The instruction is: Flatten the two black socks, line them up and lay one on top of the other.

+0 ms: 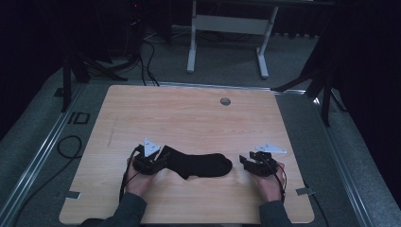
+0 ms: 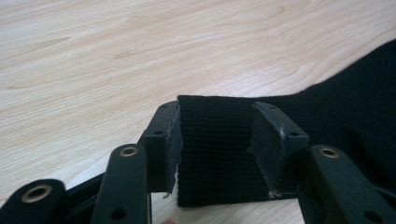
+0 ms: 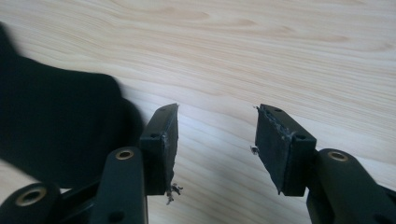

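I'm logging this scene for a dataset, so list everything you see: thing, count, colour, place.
sock: one, black, lying flat on the near middle of the table, cuff end between the left gripper's open jaws
table: one, light wood, centre of the high view
grommet: one, grey, far middle of the tabletop
desk frame: one, white, on the floor beyond the table
cables: several, black, floor at far left
left gripper: one, black, open around the sock cuff
right gripper: one, black, open, beside the sock's toe
hands: two, at the near edge
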Demonstrator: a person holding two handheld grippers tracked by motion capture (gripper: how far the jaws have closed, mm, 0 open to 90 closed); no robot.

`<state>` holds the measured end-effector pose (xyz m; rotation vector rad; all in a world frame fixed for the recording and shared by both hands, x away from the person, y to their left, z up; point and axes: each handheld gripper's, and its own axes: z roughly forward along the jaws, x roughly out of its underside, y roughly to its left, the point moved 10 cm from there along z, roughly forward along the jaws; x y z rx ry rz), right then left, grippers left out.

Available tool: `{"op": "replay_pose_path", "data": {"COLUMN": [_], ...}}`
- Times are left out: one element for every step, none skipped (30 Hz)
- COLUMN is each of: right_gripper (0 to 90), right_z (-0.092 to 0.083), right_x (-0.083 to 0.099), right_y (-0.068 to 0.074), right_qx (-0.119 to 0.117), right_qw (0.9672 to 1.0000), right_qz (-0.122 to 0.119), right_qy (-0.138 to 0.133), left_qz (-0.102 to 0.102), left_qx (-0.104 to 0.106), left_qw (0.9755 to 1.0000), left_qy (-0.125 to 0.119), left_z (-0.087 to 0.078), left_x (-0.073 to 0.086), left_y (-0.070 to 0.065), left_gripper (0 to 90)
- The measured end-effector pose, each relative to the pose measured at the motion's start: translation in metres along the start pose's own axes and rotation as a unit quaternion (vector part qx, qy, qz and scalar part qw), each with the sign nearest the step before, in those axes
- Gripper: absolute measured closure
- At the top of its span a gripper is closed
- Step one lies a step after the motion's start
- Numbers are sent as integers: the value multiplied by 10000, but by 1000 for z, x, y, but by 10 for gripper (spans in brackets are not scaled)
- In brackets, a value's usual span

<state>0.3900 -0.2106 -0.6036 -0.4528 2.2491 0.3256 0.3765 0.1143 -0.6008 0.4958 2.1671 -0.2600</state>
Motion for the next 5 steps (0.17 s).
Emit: {"op": "replay_pose_path", "data": {"right_gripper": [486, 487, 486, 484, 478], "right_z": [0, 1, 1, 1, 2], "right_x": [1, 3, 3, 4, 5], "right_y": [-3, -8, -12, -18, -22], "right_qx": [52, 131, 195, 341, 424], "right_qw": [10000, 9999, 9998, 9994, 9991], "right_qz": [8, 40, 48, 25, 15], "right_qy": [22, 36, 45, 67, 83], "left_qz": [-58, -95, -144, -199, -255], "left_qx": [-24, -57, -87, -117, -139], "left_qw": [10000, 9999, 9998, 9997, 9995], "left_qy": [18, 19, 41, 64, 78], "left_z": [-1, -1, -2, -2, -3], "left_x": [0, 0, 1, 1, 2], "left_y": [3, 5, 9, 12, 14], "left_gripper": [524, 524, 523, 523, 523]}}
